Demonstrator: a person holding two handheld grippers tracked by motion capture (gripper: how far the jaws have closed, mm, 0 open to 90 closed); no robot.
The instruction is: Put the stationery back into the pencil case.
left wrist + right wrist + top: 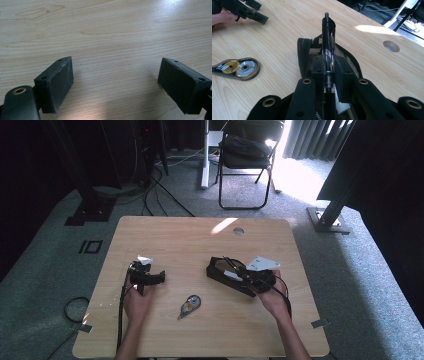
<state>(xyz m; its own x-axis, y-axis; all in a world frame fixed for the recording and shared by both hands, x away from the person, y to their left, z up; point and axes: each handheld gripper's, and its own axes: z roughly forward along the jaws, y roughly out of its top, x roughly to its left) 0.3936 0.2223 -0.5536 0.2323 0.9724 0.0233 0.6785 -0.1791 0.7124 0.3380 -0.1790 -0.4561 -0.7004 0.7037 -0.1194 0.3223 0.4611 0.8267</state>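
Note:
My right gripper [329, 67] is shut on a black pen [328, 32] with a silver band, which lies lengthwise between the jaws and pokes out past them. Under the pen lies an open black pencil pouch [303, 52] with a white item inside. In the high view the right gripper [245, 276] sits over the pouch [220, 270] at the table's right-centre. My left gripper [159, 278] rests at the left, held by a hand, its tips facing right. In the left gripper view the left gripper [117, 82] stands open, with bare wood between the pads.
A correction tape dispenser [189, 306] lies near the front of the wooden table [200, 235], between the two hands. A round cable hole [238, 231] is near the far edge. Beyond the table stand a folding chair [247, 155] and floor cables.

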